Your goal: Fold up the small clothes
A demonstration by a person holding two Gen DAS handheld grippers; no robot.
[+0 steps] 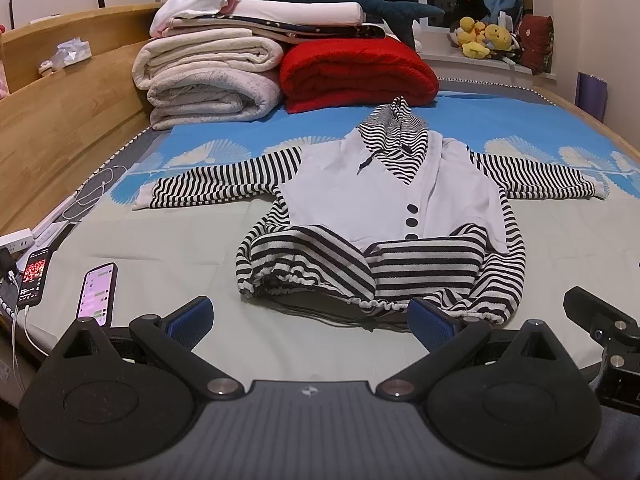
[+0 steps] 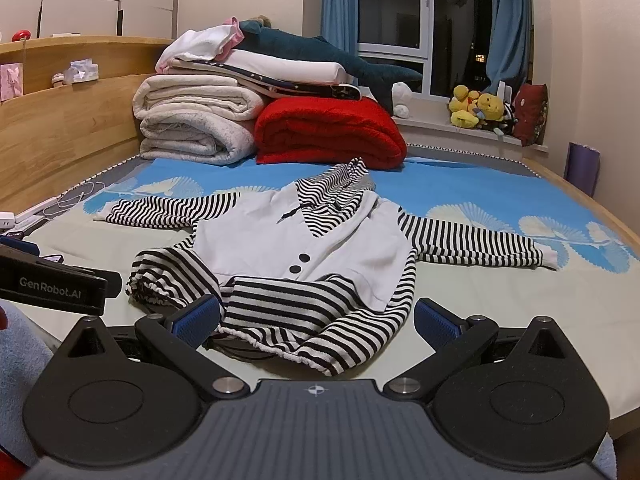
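Note:
A small hooded top (image 1: pixel 384 208) (image 2: pixel 304 248) lies face up on the bed, white in front with black buttons and black-and-white striped sleeves, hood and hem. Both sleeves stretch out sideways. The striped hem is turned up over the lower front. My left gripper (image 1: pixel 310 320) stands open just short of the hem, nothing between its blue pads. My right gripper (image 2: pixel 316 318) is open too, its pads either side of the hem's near right corner, not closed on it. The left gripper's body (image 2: pixel 52 284) shows at the left of the right wrist view.
Folded white blankets (image 1: pixel 208 76) and a red blanket (image 1: pixel 356 72) are stacked at the head of the bed, with a plush shark on top. Two lit phones (image 1: pixel 96 294) and cables lie at the left edge by the wooden bed frame (image 1: pixel 60 112). Plush toys (image 1: pixel 484 36) sit on the windowsill.

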